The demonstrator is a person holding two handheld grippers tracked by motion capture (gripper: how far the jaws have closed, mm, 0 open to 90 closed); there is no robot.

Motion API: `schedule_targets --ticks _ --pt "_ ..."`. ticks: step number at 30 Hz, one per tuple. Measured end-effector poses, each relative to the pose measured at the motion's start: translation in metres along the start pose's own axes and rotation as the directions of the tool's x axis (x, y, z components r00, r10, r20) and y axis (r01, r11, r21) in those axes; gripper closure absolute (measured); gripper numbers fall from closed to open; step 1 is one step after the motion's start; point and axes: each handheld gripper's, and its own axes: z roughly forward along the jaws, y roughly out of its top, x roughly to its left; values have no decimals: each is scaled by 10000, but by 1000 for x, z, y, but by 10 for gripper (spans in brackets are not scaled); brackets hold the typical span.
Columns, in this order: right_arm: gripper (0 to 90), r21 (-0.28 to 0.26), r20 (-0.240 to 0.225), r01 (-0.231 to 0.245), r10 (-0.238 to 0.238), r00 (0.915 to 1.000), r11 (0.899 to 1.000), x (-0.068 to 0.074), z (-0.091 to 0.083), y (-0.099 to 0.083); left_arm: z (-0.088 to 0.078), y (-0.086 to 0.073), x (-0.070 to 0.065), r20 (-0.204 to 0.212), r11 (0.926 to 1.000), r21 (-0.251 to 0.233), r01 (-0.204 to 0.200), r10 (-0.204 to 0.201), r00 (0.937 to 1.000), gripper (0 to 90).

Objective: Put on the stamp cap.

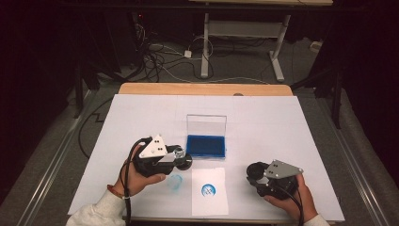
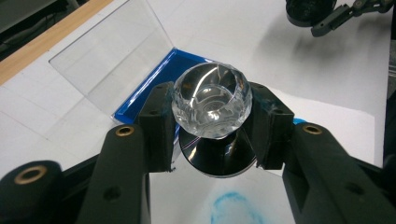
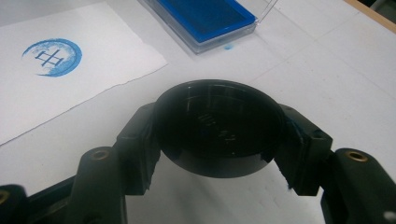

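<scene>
Black round cap (image 3: 218, 135) sits clamped in the right hand-held gripper (image 1: 263, 176), near-right on the counter (image 1: 282, 136), prob. parked clear of the work. Left hand-held gripper (image 1: 176, 157) is closed on the stamp's (image 2: 212, 105) clear faceted knob, black base down, just near of the open blue ink pad (image 1: 205, 146), approx. placed for re-inking. Paper sheet (image 1: 209, 203) w/ blue round print (image 1: 208, 189) lies near-centre.

The stamp's (image 2: 212, 107) black base sits half hidden behind the tongs' pads; the smear (image 2: 236, 207) is cut off by the bottom edge.
</scene>
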Motion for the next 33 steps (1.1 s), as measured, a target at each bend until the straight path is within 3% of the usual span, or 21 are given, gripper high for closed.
schedule_targets --ticks 8,19,33 --pt "385 -108 -224 2 -5 9997 9999 3 4 4 0 12 -1 83 9993 -363 -129 132 9999 549" --pt "387 -776 -840 -220 154 9963 9967 9 12 23 8 25 -1 314 9978 -644 -178 198 9993 549" --pt "386 -993 -1425 -197 54 9898 9949 24 45 51 23 42 -4 572 9950 -970 -220 276 9980 549"
